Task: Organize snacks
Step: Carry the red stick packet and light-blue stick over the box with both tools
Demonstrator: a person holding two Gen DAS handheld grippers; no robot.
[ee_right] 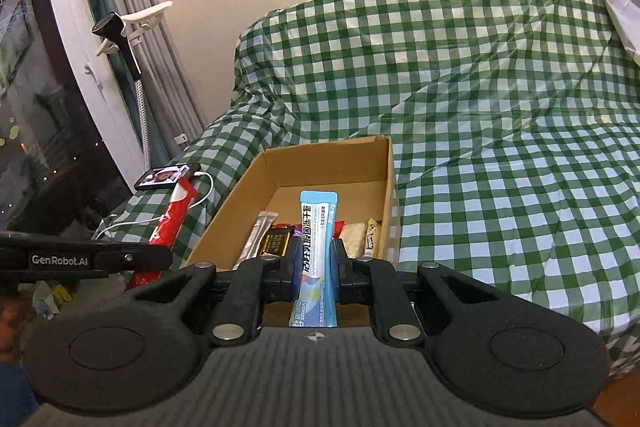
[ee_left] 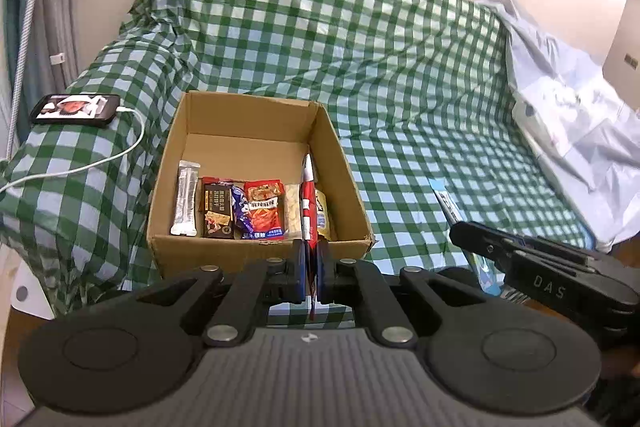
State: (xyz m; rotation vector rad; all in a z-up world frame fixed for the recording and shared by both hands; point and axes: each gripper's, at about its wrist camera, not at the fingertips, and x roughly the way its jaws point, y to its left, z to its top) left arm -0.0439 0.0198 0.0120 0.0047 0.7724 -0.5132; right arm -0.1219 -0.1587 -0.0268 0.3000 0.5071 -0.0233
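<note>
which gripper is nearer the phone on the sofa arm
Left. The left gripper, shut on a red packet, is just right of the phone; the right gripper, holding a blue sachet, is farther right, before the cardboard box.

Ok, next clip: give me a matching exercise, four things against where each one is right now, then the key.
Things
1. red snack packet
2. light blue stick packet
3. silver stick packet
4. phone

Places
A. lying in the cardboard box, at its left side
B. on the checked cloth, left of the box, cable plugged in
C. clamped in the left gripper
D. clamped in the right gripper

Pairs: 1-C, 2-D, 3-A, 4-B
</note>
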